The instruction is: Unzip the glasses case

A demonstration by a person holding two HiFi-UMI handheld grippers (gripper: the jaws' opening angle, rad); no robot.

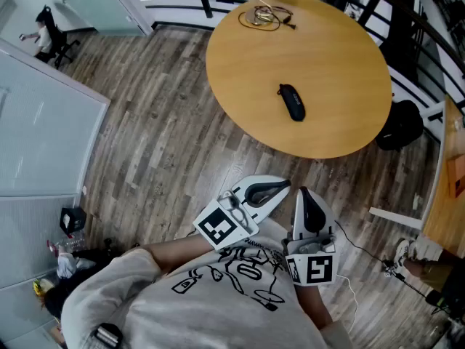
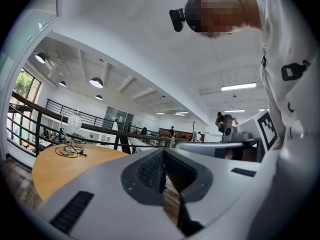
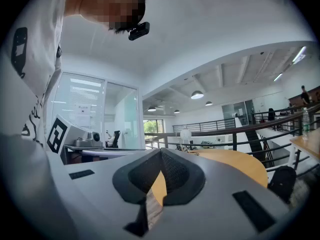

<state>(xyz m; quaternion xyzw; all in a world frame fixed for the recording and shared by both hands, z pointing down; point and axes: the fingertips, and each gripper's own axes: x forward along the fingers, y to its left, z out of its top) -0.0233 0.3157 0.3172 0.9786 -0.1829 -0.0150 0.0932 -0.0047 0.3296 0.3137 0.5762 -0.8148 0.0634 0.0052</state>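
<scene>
Left gripper (image 1: 285, 187): clenched, empty; its own view shows the jaws meeting. Right gripper (image 1: 304, 191): the same. Case (image 1: 292, 102) lies near the tabletop (image 1: 232, 86) centre, well apart from both, seen in head view only. Cables (image 1: 265, 17) at far edge.

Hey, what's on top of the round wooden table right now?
A dark glasses case lies near the table's middle, and a tangle of cable sits at its far edge. The case looks closed, so its contents are hidden.
</scene>
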